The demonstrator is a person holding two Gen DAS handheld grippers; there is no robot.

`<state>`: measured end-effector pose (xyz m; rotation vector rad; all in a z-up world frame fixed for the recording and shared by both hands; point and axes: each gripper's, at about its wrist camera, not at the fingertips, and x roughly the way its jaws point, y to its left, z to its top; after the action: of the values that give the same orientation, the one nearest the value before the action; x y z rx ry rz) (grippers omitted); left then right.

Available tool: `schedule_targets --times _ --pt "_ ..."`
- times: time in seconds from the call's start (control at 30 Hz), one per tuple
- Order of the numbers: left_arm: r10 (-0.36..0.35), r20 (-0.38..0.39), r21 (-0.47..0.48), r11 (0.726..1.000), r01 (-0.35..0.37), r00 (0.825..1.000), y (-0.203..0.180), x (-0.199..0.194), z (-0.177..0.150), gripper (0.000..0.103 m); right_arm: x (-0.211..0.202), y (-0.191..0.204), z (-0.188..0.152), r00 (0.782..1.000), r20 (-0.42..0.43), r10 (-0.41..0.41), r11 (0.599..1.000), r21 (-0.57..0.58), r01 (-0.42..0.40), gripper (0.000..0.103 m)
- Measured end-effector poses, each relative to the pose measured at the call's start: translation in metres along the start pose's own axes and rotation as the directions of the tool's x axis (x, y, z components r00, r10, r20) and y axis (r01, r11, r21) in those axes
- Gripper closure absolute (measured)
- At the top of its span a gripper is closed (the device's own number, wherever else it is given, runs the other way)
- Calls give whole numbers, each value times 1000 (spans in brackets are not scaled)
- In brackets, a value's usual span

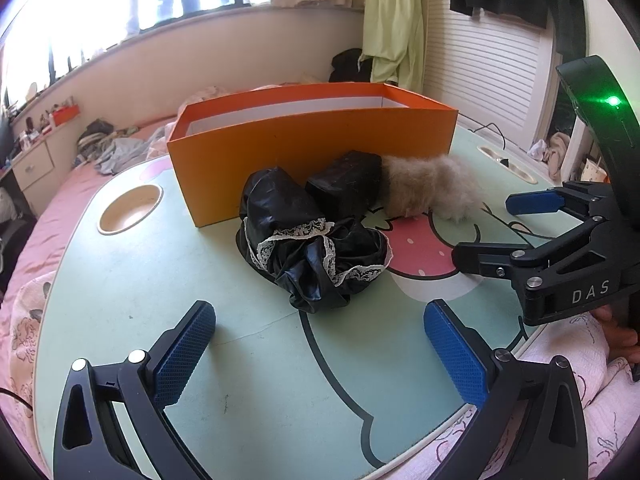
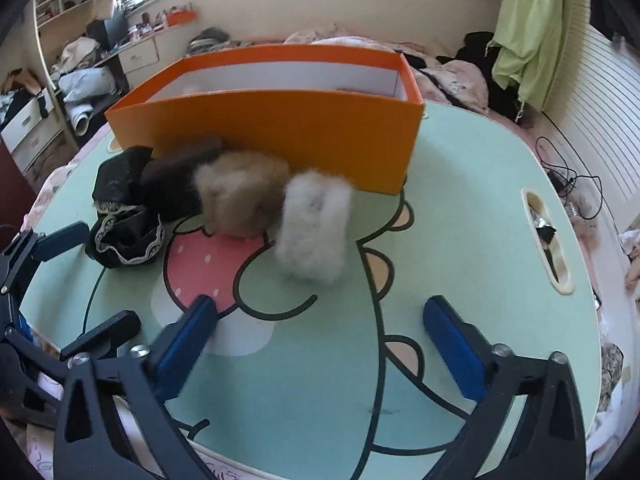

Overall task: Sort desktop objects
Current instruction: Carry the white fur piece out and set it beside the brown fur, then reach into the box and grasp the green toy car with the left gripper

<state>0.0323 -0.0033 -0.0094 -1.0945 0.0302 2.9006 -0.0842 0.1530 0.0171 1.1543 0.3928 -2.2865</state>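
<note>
Orange box (image 2: 264, 128) taken as landmark; it stands at the far side of the tabletop (image 2: 460, 280), open-topped.

Four soft items lie in front of the box's near wall. A pale fur piece (image 2: 314, 228) stands just before its right end. A tan fur piece (image 2: 240, 192) sits beside that, close to the wall. A dark block (image 1: 346, 184) lies against the wall, and a black lace bundle (image 1: 308, 256) lies nearest the left tongs (image 1: 320, 344).

Both tongs are seen spread wide with nothing between the pads. The right tongs (image 2: 320, 344) are aimed at the pale fur piece, short of it.

Step judged: pale piece to be picked and dropped into the box. Fur compresses, so a deep bite across its narrow width is advised. It should be lifted clear of the rim before release. The tan neighbour, which touches or nearly touches it, should be left undisturbed.
</note>
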Motion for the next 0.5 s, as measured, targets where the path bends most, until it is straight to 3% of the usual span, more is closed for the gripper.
schedule_targets --times 0.5 --pt "0 -5 0 1000 0 1000 0 1 0 0 2 2 -3 1000 -2 -4 1000 -7 4 0"
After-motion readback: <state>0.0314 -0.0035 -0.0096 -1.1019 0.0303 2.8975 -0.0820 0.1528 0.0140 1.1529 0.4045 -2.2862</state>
